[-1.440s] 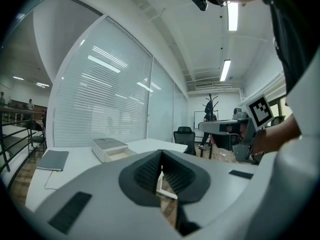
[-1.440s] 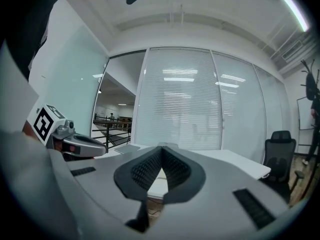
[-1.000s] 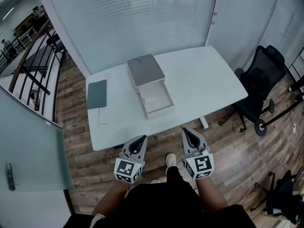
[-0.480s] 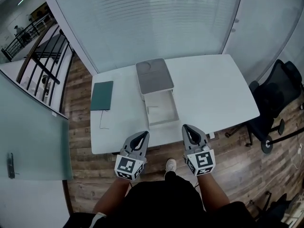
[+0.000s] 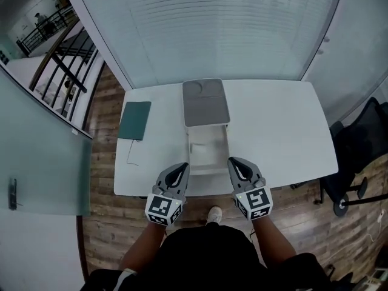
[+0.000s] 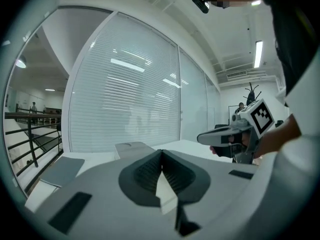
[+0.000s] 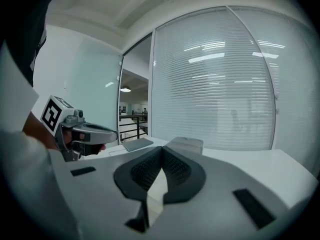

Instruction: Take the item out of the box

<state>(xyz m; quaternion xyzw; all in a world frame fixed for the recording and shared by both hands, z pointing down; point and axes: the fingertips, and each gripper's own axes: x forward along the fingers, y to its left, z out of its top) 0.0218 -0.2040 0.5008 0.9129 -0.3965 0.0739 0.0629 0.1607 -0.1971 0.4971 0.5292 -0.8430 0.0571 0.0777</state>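
Note:
A box lies on the white table (image 5: pixel 273 132): its grey lid (image 5: pixel 206 102) is at the far end, and its open white tray (image 5: pixel 209 153) reaches toward me. I cannot make out any item in the tray. My left gripper (image 5: pixel 182 166) hovers at the table's near edge, just left of the tray, shut and holding nothing. My right gripper (image 5: pixel 232 161) hovers just right of the tray, also shut and holding nothing. In the left gripper view the shut pads (image 6: pixel 150 171) point toward the grey lid (image 6: pixel 132 148). The right gripper view has the lid (image 7: pixel 186 144) ahead.
A dark green notebook (image 5: pixel 134 120) lies on the table's left part with a thin cable (image 5: pixel 128 156) near it. A black office chair (image 5: pixel 357 156) stands at the right. A glass wall with blinds runs behind the table. The floor is wood.
I have come closer to the table. Both grippers, earlier over the floor short of the edge, now flank the near end of the white tray. Both stay shut.

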